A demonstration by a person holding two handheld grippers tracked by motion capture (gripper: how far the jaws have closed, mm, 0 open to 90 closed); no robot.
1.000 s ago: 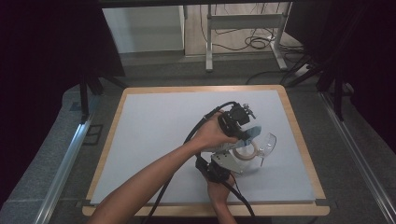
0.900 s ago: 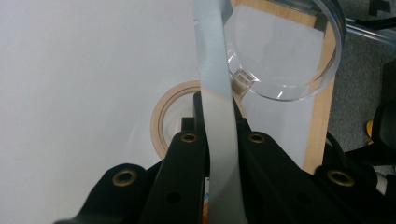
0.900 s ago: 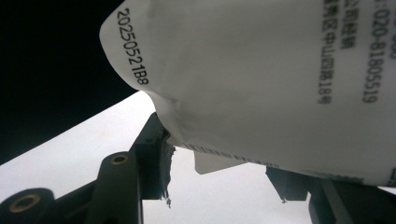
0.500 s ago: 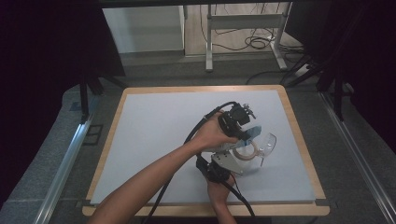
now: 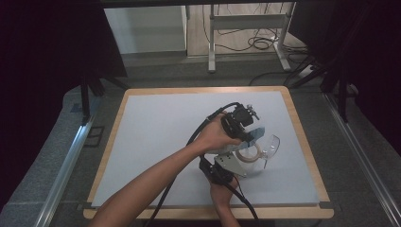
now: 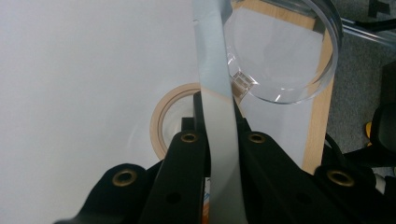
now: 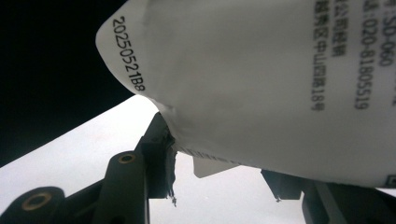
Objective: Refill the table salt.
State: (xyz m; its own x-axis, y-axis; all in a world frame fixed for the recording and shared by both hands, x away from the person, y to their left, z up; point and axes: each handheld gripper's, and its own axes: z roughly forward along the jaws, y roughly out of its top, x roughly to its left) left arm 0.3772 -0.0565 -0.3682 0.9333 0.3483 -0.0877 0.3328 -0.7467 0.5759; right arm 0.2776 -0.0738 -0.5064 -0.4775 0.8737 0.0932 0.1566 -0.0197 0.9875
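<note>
The left gripper (image 6: 219, 154) pinches a grey strip of tape (image 6: 217, 93) at the frame's middle. The right gripper (image 7: 219, 182), its jaws just closing, holds a white printed paper label (image 7: 261, 79), whose writing can be read in the right gripper view.

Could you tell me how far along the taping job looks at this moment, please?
Done: a strip of tape is pulled off the tape roll and clamped in the left claw. In hand: the right claw, jaws just closing, grips a white printed pouch. Left: sticking the strip down; the clear round container lies beside them.
</note>
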